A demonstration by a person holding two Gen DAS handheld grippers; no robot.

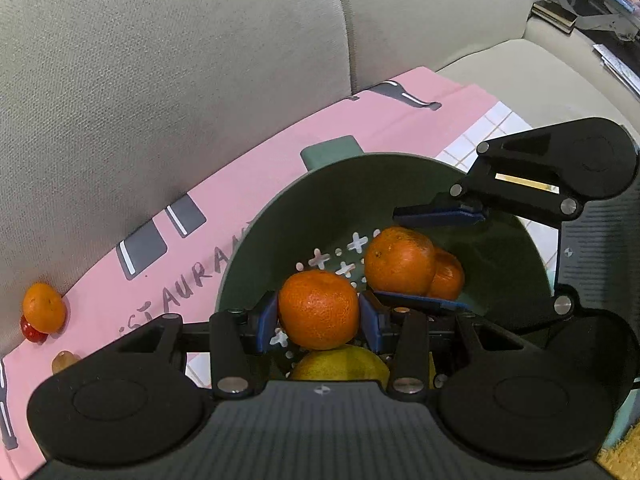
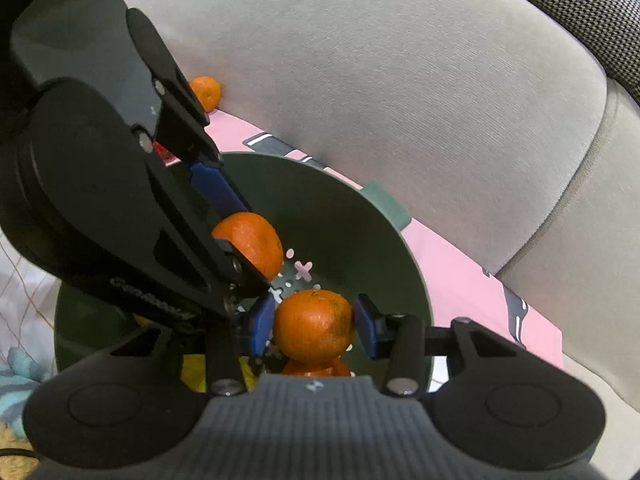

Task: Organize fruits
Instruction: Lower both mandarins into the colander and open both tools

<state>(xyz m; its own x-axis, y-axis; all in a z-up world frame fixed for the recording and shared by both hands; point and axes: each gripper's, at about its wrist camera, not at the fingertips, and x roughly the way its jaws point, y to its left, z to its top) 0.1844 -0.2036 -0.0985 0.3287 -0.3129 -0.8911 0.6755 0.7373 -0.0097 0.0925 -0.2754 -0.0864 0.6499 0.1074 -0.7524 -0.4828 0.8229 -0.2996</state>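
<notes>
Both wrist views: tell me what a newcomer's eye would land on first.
Two bright mandarins, each pinched in a claw over the dark green colander: the left claw holds one mandarin, the right claw holds another mandarin. More citrus and a yellow fruit lie inside. Behind, a lone mandarin sits on the pink cloth against the sofa.

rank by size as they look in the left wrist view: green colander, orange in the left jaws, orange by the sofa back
1. green colander
2. orange in the left jaws, though nearness to the camera enlarges it
3. orange by the sofa back
</notes>
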